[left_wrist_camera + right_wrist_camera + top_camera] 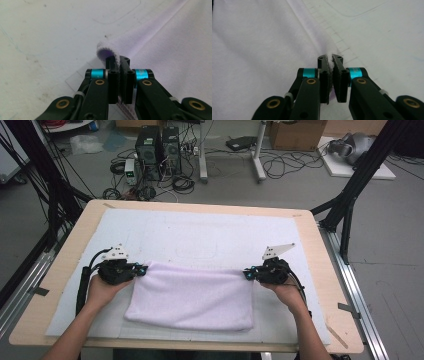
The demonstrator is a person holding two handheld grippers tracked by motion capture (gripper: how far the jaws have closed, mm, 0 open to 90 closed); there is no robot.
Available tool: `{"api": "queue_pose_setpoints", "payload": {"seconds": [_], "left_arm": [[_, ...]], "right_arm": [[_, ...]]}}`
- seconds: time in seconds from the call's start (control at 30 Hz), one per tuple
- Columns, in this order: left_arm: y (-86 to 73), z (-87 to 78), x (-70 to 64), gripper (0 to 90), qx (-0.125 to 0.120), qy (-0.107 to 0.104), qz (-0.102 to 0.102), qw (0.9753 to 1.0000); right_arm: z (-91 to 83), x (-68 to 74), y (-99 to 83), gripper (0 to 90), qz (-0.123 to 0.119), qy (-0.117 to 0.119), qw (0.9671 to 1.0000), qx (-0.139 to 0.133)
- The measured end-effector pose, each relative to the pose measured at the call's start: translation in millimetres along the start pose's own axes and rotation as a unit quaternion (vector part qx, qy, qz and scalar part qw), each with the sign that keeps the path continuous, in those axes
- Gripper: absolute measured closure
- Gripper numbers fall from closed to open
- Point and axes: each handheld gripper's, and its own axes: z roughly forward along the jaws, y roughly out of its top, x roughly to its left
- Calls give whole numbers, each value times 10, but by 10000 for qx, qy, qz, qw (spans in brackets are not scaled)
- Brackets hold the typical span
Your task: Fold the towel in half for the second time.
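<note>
Folding step: left tool (141, 269) and right tool (247, 273) each clench a far towel (192, 296) corner; next, carry both toward 6 o'clock.

Pale lilac towel (192, 297), folded flat, far corners pinched, on mat
</note>
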Motion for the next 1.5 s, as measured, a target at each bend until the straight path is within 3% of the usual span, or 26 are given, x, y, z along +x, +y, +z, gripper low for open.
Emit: {"api": "queue_pose_setpoints", "payload": {"seconds": [0.03,0.07,0.17,0.23,0.37,0.47,0.5,0.57,0.6,0.7,1.0,1.2,1.33,1.37,1.4,1.43,1.47,1.5], "left_arm": [[-17,8,14,843,41,-50,-28,10000],[-29,8,29,795,60,-20,-55,10000],[-48,19,84,537,20,-112,-378,9992],[-60,45,106,461,132,-75,-408,9991],[-98,153,120,409,430,-119,-493,9978],[-105,175,83,480,462,-77,-330,9984],[-102,182,59,589,452,-299,-227,9983],[-97,189,37,668,463,-375,-223,9980],[-92,185,34,726,475,-384,-176,9980],[-81,156,14,805,460,-269,-50,9986],[80,46,-18,826,-135,278,92,9995],[344,14,112,825,-405,576,51,9975],[613,71,255,825,-511,804,160,9953],[691,106,319,820,-487,897,178,9946],[752,157,383,793,-467,1102,155,9927],[790,212,450,711,-357,1343,27,9903],[800,257,515,589,-239,1412,-164,9896],[783,278,558,562,-181,1406,-245,9896]], "right_arm": [[19,-7,-11,775,118,112,9999,41],[40,-23,-26,646,253,183,9995,48],[58,-69,-93,494,580,215,9980,110],[64,-78,-143,446,706,243,9970,215],[116,-29,-225,429,594,113,9969,501],[126,-3,-248,472,586,229,9972,410],[152,58,-245,582,423,232,9979,430],[194,90,-227,657,312,350,9978,467],[204,99,-213,739,302,465,9972,501],[194,111,-186,830,103,499,9975,484],[32,51,21,842,-121,60,9996,246],[-75,-98,260,842,-155,-248,9996,-27],[-73,-244,453,840,-201,-443,9988,-4],[-72,-308,519,824,-217,-562,9982,-34],[-67,-390,581,752,-166,-763,9969,-117],[-63,-472,627,590,-81,-1077,9938,-256],[-57,-564,655,534,142,-1319,9906,-325],[-51,-651,658,533,382,-1275,9903,-393]]}}
